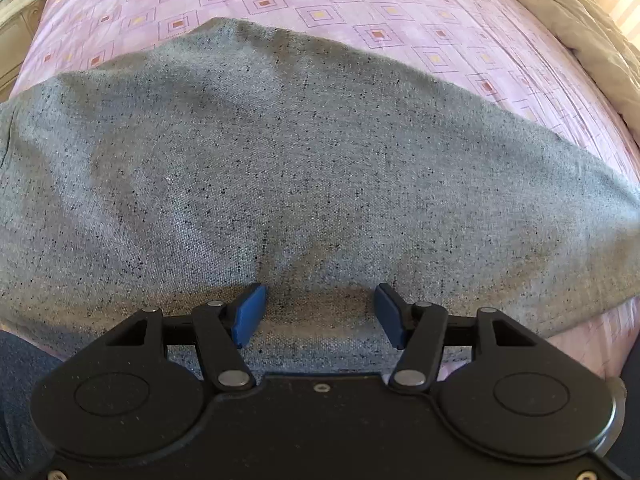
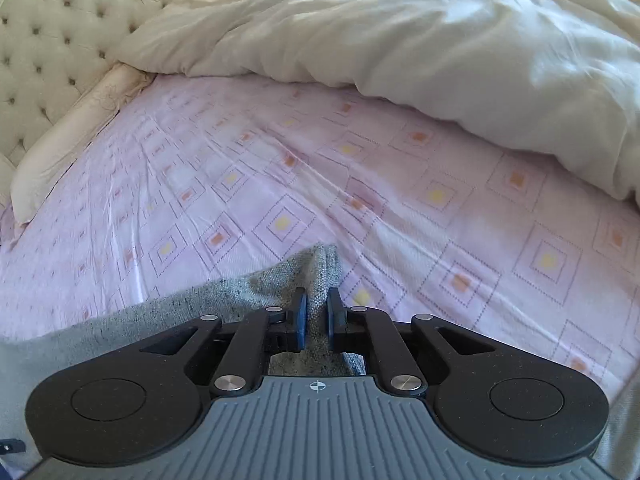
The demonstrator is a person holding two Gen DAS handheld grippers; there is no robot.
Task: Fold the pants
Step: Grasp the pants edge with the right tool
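The grey speckled pants (image 1: pixel 304 168) lie spread across the pink patterned bed sheet (image 1: pixel 400 20). My left gripper (image 1: pixel 320 314) is open, its blue pads (image 1: pixel 250 312) wide apart just above the near edge of the fabric, holding nothing. In the right wrist view my right gripper (image 2: pixel 317 316) is shut on a bunched corner of the pants (image 2: pixel 320 276), which sticks up between the blue pads (image 2: pixel 299 320). The rest of the grey fabric (image 2: pixel 140 320) trails off to the lower left.
A cream duvet (image 2: pixel 440 40) is heaped at the far right of the bed, also seen in the left wrist view (image 1: pixel 592 40). A tufted cream headboard (image 2: pixel 52 40) and a pillow (image 2: pixel 72 136) stand at left. Bedside furniture (image 1: pixel 20 12) is at far left.
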